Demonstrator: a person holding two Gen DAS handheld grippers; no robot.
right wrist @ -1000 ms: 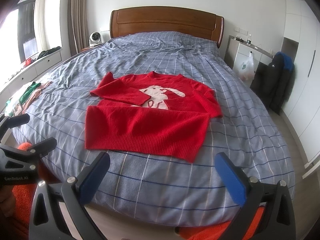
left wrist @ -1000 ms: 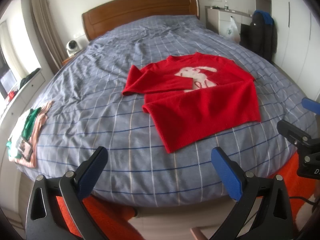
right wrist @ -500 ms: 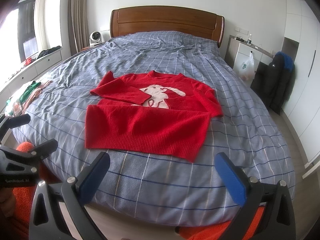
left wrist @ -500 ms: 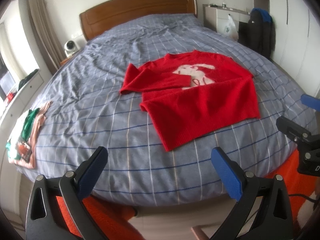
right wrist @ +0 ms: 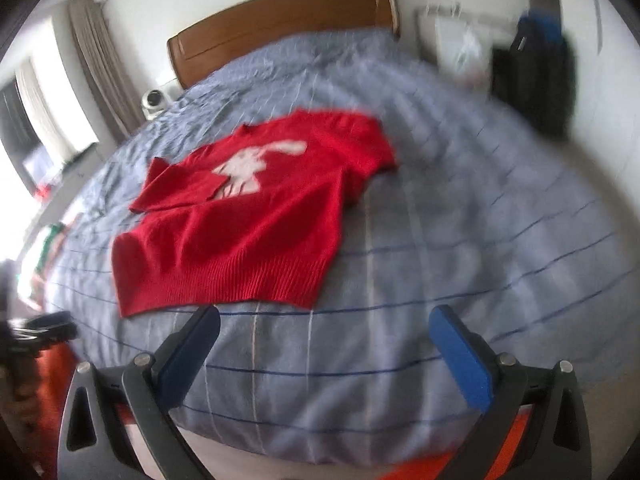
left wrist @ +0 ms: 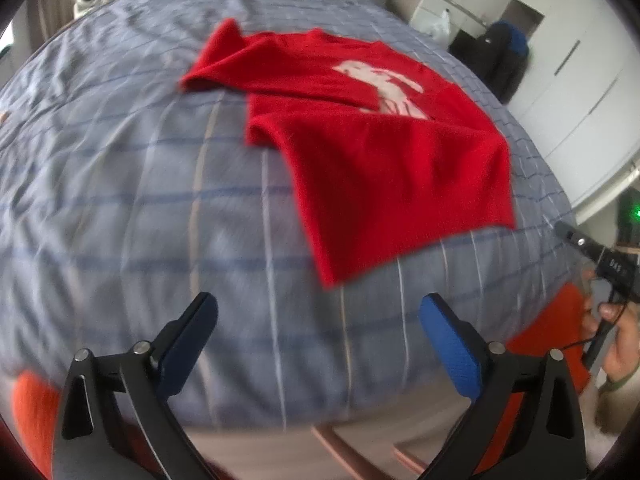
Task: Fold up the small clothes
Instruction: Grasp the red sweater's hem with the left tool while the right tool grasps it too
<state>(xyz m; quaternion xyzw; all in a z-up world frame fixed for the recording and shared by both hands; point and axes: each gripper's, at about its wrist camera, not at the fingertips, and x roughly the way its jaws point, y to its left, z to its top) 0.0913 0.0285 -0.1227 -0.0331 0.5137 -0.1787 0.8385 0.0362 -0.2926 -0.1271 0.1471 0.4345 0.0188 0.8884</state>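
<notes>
Both tongs, left (left wrist: 318, 322) and right (right wrist: 324, 334), stood apart and empty; the half-folded red sweater (right wrist: 240, 224) lay at twelve o'clock, its hem corners likely needing grips.

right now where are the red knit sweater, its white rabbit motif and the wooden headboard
red knit sweater (right wrist: 240, 252), right wrist view, on its lower body
white rabbit motif (right wrist: 248, 168), right wrist view, on the rabbit's body
wooden headboard (right wrist: 280, 20), right wrist view, mid panel
</notes>
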